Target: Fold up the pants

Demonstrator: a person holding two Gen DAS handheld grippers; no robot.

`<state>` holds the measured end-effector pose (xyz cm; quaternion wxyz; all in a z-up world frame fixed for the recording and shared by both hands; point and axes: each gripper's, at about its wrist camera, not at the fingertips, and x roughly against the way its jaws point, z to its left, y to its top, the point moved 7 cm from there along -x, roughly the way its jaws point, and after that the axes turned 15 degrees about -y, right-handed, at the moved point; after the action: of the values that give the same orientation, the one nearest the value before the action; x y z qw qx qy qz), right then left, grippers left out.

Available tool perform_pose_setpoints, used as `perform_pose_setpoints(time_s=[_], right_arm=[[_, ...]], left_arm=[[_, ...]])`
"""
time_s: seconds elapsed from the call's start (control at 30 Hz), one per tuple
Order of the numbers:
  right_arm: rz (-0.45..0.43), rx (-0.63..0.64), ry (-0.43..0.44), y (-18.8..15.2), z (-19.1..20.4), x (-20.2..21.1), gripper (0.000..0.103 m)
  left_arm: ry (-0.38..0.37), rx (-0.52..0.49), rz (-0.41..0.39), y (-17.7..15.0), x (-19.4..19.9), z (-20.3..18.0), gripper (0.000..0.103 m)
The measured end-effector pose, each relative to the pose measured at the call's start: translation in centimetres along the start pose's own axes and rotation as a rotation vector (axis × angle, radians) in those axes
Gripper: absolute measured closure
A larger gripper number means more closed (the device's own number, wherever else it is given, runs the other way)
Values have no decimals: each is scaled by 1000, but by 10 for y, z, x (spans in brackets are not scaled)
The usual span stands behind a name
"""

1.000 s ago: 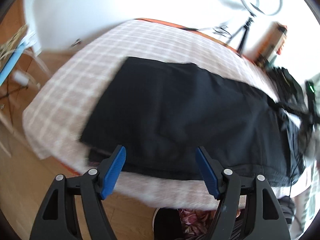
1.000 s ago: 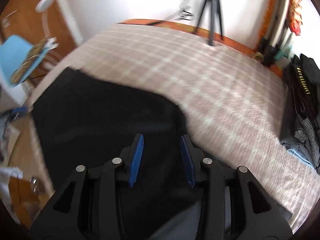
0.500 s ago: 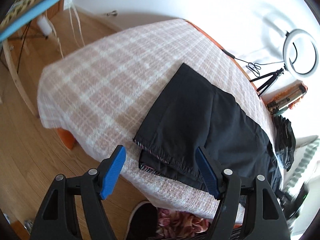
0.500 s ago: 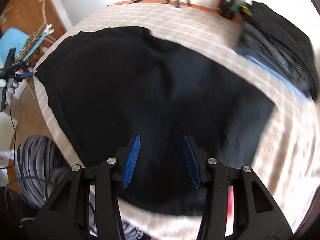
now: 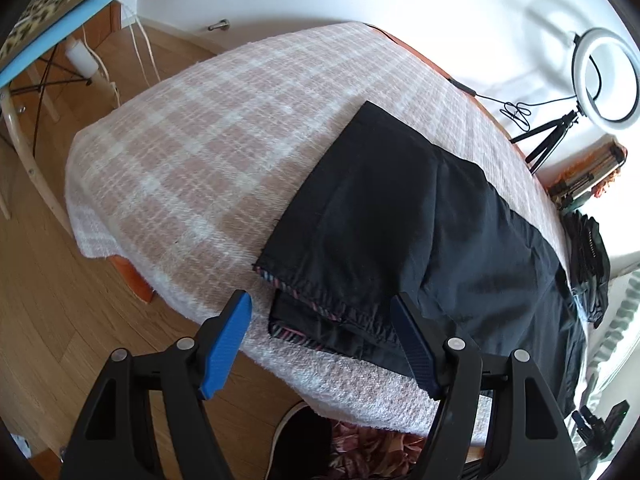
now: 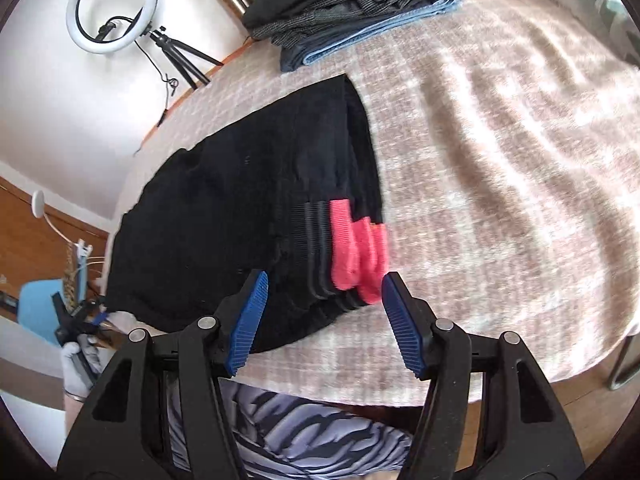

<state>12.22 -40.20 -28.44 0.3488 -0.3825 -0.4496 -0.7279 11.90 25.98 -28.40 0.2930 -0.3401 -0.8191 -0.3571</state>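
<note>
So we see a plaid blanket on the bed, ring light behind; black pants lie lengthwise, hems toward our left gripper, waistband toward right gripper; both sets of jaws spread, empty.

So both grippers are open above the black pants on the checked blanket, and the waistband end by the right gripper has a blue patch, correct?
Not quite: the patch on the waistband is pink, not blue, as the right wrist view shows. The rest holds: the left gripper and right gripper are open over the black pants on the checked blanket.
</note>
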Motion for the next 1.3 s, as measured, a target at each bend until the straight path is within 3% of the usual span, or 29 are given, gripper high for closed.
perform_pose_setpoints(time_s=[0.2,0.33,0.47,0.57,0.7,0.77,0.93,1.03,1.23,1.27,1.3], right_arm=[[-34,-76,21,15,1,-2,40],[-13,-25,12,19,3,-10,40],[33,22,-63,13,4,-29,41],[-27,113,-136,8,17,-22,49],[-82,192,-204,0,29,0,50],[-63,116,-168,-2,21,9,50],[23,-91,47,-9,4,14,50],[71,-157,89,-13,-5,-2,50],[54,-222,130,0,0,-22,50],[50,-220,120,1,2,-24,52],[43,-208,91,1,4,-25,69]], left_arm=[[4,-19,-1,-4,1,-4,33],[-4,-21,-2,-6,2,-5,33],[-6,-27,3,-7,-1,-8,33],[7,-45,4,-7,-3,-10,33],[19,-62,11,-8,-3,-11,33],[21,-66,13,-8,-3,-11,33],[31,-80,12,-11,-2,-10,33],[35,-87,11,-11,-2,-11,33],[26,-82,10,-10,-3,-11,33],[26,-82,10,-10,-3,-11,33],[26,-83,11,-10,-3,-11,33]])
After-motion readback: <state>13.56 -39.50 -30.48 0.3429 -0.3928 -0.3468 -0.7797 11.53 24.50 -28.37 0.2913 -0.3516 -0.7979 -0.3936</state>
